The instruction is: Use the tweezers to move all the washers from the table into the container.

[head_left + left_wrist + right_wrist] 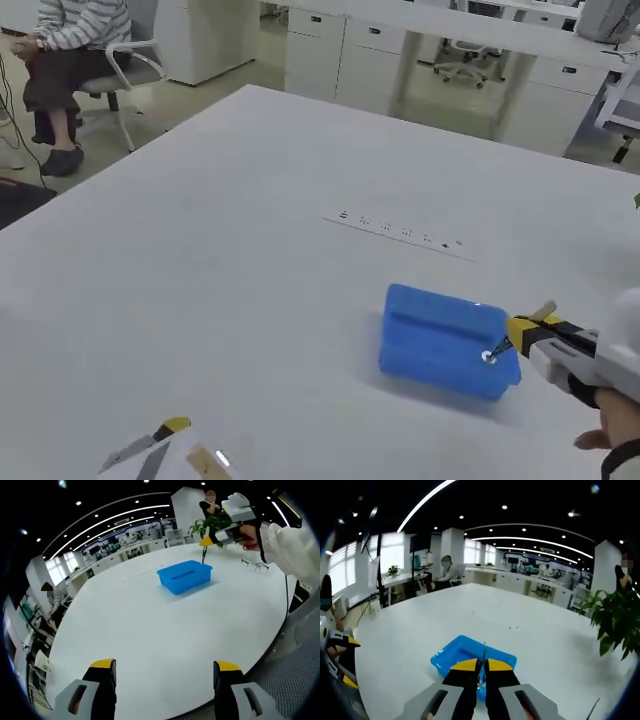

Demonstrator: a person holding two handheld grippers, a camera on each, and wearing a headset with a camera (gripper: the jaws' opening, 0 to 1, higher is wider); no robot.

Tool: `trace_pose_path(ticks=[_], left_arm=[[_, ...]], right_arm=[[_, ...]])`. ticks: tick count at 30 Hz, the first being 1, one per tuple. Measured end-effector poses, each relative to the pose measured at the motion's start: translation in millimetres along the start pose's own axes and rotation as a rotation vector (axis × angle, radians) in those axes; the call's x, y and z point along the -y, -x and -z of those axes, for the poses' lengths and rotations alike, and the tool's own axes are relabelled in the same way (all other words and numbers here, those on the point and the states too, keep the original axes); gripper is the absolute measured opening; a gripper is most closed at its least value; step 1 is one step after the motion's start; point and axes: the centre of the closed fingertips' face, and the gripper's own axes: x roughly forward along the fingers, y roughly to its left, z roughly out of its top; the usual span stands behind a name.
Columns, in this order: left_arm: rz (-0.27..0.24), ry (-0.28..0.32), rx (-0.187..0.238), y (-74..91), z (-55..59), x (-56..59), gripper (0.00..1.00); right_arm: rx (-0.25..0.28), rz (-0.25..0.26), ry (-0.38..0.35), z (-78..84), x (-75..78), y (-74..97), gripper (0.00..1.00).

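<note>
The right gripper (481, 666) is pinched narrow on the tweezers (500, 347). Their tips carry what looks like a washer (488, 357) above the right corner of the blue container (440, 335), near the tabletop's (250, 250) right edge. Lower the tips inside the rim, then ease the squeeze gently. The left gripper (165, 666) hangs wide and empty.

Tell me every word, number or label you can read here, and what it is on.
No text can be read.
On the table, a row of small dark marks: too small to read.
On the blue container: no lettering seen.
On the tweezers in the right gripper: no marking seen.
</note>
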Motion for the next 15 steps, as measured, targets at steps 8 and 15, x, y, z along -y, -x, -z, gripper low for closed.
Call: trace_pose_path(ticks=[8, 15], left_arm=[[0.006, -0.004, -0.016, -1.3, 2.7, 1.4, 0.81], [0.007, -0.003, -0.020, -1.7, 3.3, 1.5, 0.80]], right_arm=[[-0.047, 0.009, 0.007, 15.7, 7.6, -18.6, 0.01], [-0.096, 0.008, 0.016, 34.0, 14.3, -32.4, 0.01]])
